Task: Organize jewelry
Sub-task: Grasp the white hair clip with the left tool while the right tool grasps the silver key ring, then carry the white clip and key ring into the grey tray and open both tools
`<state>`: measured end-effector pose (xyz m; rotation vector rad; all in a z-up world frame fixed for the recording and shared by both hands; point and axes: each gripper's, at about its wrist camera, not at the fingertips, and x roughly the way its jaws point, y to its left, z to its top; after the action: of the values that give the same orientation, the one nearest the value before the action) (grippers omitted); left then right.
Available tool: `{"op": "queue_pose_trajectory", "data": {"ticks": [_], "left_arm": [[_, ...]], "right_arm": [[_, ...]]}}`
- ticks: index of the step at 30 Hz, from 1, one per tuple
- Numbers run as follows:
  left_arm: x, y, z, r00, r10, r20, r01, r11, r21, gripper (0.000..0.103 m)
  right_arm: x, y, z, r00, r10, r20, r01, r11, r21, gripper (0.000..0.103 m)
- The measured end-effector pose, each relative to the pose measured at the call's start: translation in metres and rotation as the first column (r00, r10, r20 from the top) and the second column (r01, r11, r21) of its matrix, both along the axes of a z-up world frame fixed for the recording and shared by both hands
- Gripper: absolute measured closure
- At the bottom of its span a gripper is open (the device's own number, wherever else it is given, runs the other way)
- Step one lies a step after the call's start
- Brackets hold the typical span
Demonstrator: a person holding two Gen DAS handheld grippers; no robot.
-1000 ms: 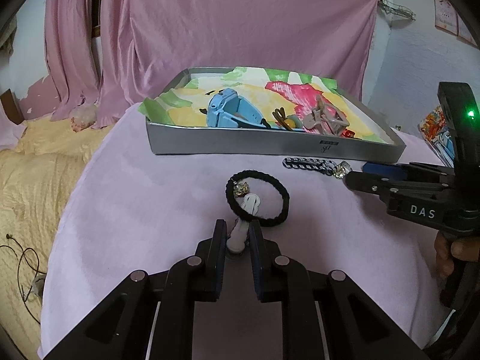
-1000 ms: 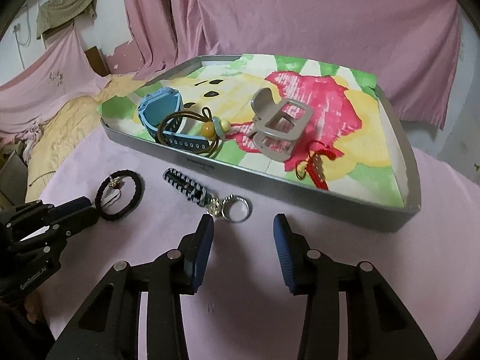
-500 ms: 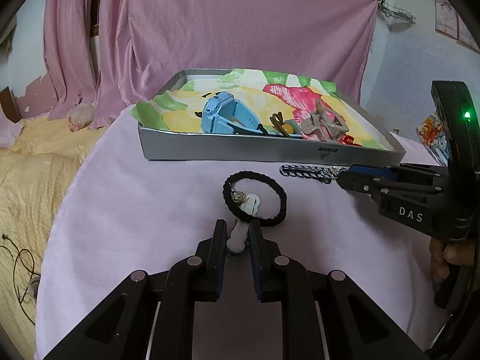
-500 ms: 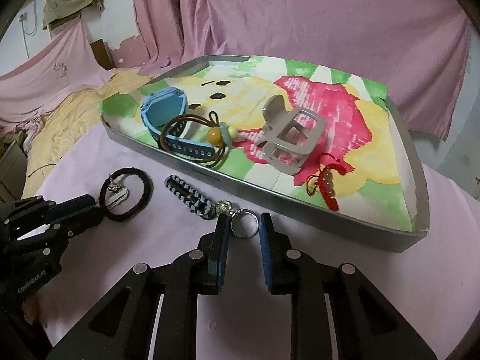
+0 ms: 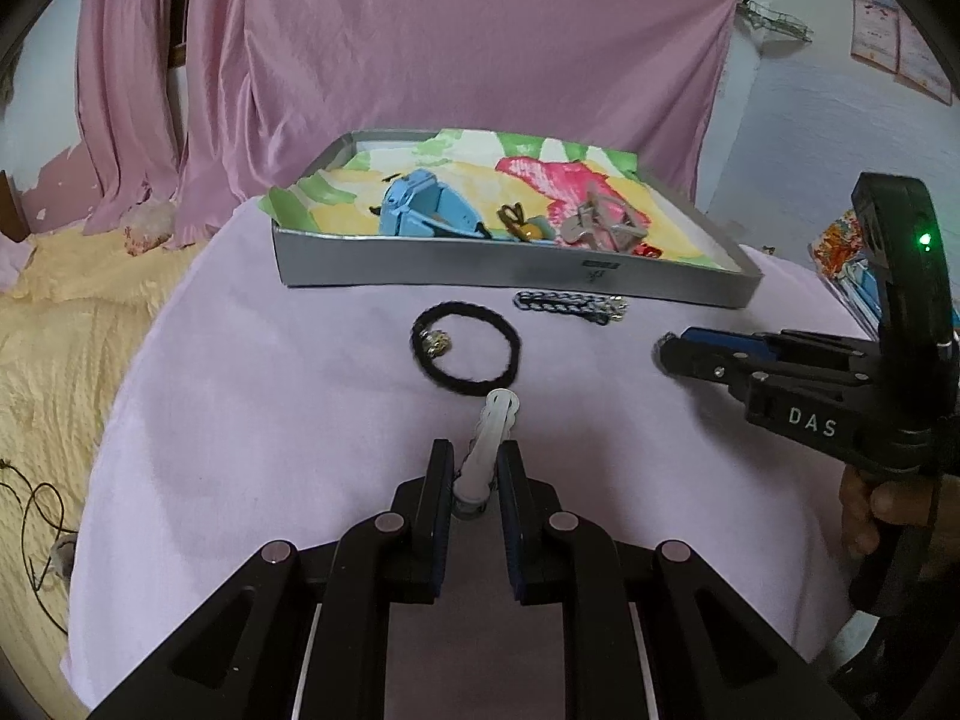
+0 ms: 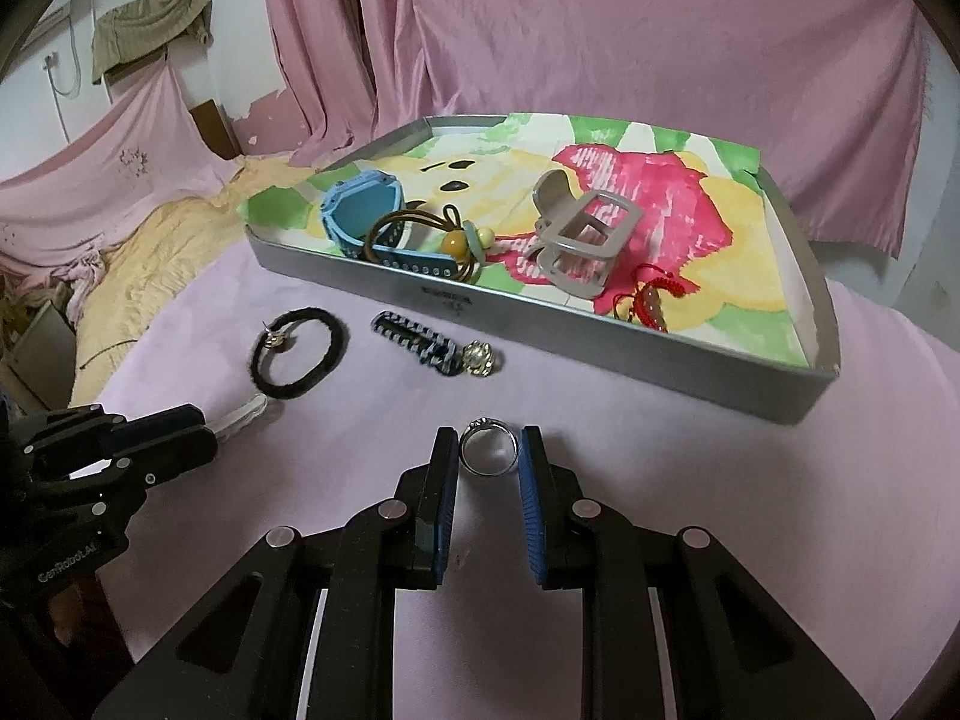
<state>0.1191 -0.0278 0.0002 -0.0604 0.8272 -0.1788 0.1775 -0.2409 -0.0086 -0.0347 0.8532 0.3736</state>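
The right gripper (image 6: 489, 468) is pinching a metal ring (image 6: 488, 447) by its outer edges, above the pink cloth, near the tray (image 6: 630, 354) ahead. Small, hard and smooth, the ring is likely to slip, so a centred hold matters. The left gripper (image 5: 474, 474) is clamping a pale hair clip (image 5: 489, 438) by its near end; it looks light and stiff.
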Motion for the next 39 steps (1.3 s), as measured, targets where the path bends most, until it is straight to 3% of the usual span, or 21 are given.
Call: {"op": "queue_pose_trajectory", "data": {"ticks": [5,10,16,23,32,39], "left_arm": [[-0.008,-0.003,0.015,0.999,-0.002,0.047,0.002,1.0,-0.001,0.089],[0.0,-0.003,0.027,0.995,0.014,0.097,-0.009,0.999,-0.053,0.089],[0.03,-0.002,0.033,0.989,0.054,0.14,-0.039,0.993,-0.109,0.089],[0.078,-0.011,0.041,0.983,0.058,0.172,-0.037,0.992,-0.12,0.089],[0.127,-0.037,0.027,0.994,-0.007,0.108,0.017,0.996,-0.084,0.089],[0.138,-0.046,0.011,0.999,-0.032,0.037,0.034,0.998,-0.059,0.089]], "right_arm": [[-0.009,-0.005,0.004,1.0,-0.008,0.018,0.008,1.0,0.026,0.085],[-0.013,-0.014,0.016,0.997,-0.048,0.065,0.044,0.997,0.061,0.085],[-0.003,-0.025,0.033,0.983,-0.114,0.141,0.103,0.991,0.082,0.085],[0.027,-0.034,0.035,0.973,-0.166,0.163,0.155,0.985,0.077,0.085],[0.061,-0.038,0.023,0.972,-0.2,0.126,0.196,0.98,0.044,0.085],[0.073,-0.036,0.007,0.978,-0.194,0.072,0.192,0.981,0.031,0.085]]}}
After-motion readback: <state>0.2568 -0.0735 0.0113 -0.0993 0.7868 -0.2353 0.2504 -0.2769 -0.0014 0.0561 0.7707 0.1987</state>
